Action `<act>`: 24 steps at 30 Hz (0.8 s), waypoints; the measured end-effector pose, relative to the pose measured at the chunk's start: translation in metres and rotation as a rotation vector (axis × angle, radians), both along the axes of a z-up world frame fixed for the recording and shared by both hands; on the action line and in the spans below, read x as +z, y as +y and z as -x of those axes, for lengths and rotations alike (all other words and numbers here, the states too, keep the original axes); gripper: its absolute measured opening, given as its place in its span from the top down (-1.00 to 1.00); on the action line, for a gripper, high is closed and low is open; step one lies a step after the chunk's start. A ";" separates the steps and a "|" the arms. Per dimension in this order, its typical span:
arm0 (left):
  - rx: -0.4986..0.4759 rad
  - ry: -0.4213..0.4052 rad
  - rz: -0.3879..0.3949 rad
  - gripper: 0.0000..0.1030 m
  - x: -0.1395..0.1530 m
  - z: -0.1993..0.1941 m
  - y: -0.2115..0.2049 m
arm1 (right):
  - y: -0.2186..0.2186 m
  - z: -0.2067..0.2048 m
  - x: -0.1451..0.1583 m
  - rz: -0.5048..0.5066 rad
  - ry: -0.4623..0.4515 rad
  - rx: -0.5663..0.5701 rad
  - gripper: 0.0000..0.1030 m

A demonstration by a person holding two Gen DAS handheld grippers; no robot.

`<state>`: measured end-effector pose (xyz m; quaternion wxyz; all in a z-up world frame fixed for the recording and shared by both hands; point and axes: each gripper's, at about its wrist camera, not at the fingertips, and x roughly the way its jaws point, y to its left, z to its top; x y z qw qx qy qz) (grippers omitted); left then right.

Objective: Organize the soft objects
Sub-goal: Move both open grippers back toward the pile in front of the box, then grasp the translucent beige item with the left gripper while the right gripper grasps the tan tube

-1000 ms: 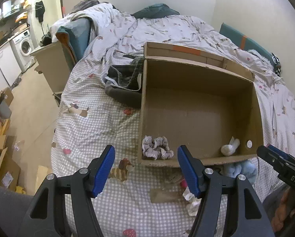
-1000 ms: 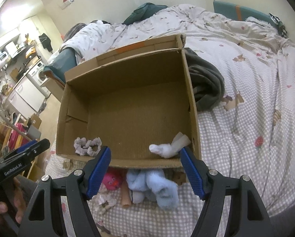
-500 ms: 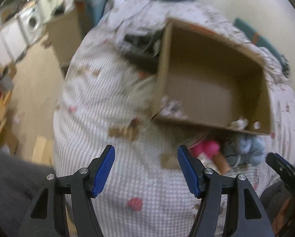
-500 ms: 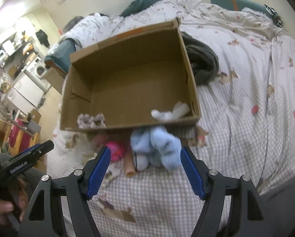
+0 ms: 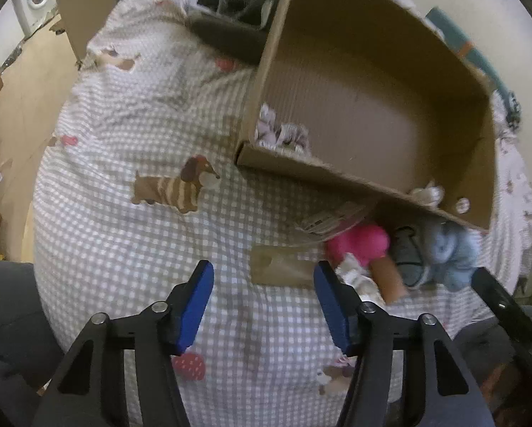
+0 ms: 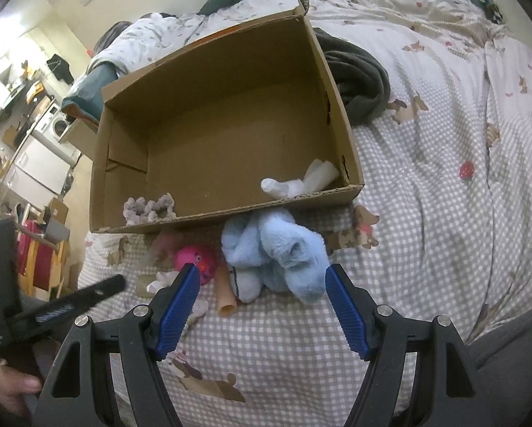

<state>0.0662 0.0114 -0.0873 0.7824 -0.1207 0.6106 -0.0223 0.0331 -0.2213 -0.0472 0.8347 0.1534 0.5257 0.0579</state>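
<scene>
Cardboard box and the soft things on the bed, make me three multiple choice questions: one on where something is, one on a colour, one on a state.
1. Where does the fluffy blue toy lie?
A. inside the cardboard box
B. on the bed just outside the box's near wall
C. on the floor

2. What colour is the small round toy beside it?
A. pink
B. green
C. yellow

3. How does the right gripper stand?
A. shut on the blue toy
B. shut on a white sock
C. open, holding nothing

Answers:
1 B, it rests on the checked cover against the outside of the cardboard box.
2 A, it shows bright pink in both views.
3 C, its blue pads stand apart with nothing pressed between them.
</scene>
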 end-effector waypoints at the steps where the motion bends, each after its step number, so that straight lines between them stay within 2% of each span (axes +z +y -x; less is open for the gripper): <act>1: 0.002 0.018 -0.001 0.02 -0.005 -0.003 -0.001 | 0.000 -0.001 -0.001 -0.005 0.003 -0.001 -0.49; 3: 0.016 0.068 0.015 0.07 -0.018 -0.010 -0.001 | 0.000 -0.002 -0.002 -0.010 0.007 0.000 -0.49; 5: 0.036 0.082 0.026 0.07 -0.025 -0.016 -0.001 | 0.000 -0.002 -0.003 -0.015 0.011 0.003 -0.49; 7: 0.028 0.092 0.078 0.08 -0.029 -0.021 -0.005 | 0.000 -0.003 -0.003 -0.019 0.014 0.003 -0.49; 11: 0.001 0.098 0.142 0.43 -0.032 -0.027 -0.014 | 0.000 -0.005 -0.005 -0.031 0.023 -0.004 -0.49; 12: -0.012 0.104 0.145 0.58 -0.033 -0.028 -0.018 | -0.001 -0.005 -0.006 -0.033 0.024 -0.005 -0.49; 15: -0.047 0.093 0.118 0.82 -0.031 -0.027 -0.028 | -0.001 -0.005 -0.005 -0.031 0.027 -0.003 -0.49; 20: -0.028 0.069 0.110 0.87 -0.019 -0.027 -0.022 | -0.001 -0.005 -0.005 -0.031 0.025 -0.006 -0.49; 24: 0.007 0.009 0.070 0.87 0.013 -0.013 -0.004 | -0.002 -0.004 -0.005 -0.038 0.024 -0.009 -0.49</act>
